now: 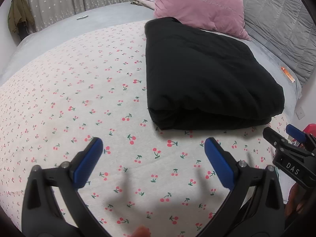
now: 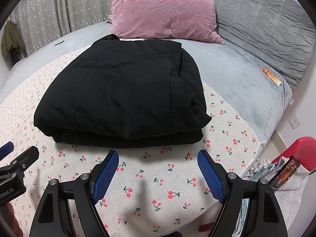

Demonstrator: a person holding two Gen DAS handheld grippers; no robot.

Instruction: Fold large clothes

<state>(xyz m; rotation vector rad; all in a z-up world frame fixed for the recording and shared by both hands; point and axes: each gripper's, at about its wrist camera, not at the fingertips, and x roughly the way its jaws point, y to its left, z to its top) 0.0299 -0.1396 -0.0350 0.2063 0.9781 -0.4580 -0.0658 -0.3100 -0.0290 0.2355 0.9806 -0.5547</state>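
Thick black quilted garment [image 2: 120, 94] lies folded into compact rectangular bundle on cherry-print cotton sheet [image 2: 158, 179] spread over bed, toward headboard-side edge, near pink velvet pillow [image 2: 164, 13]. Left claw [image 1: 154, 152] wide, nothing between pads, hovering over sheet beside bundle. Right claw [image 2: 158, 162] likewise wide, empty, just short of bundle's near edge. Judgement: folding looks finished or nearly so; next move calls for either final half-fold by gripping near edge, or withdrawal.

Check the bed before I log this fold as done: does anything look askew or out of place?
The black garment lies folded, though its right side bulges unevenly. An orange tube lies stray on the grey blanket near the headboard.
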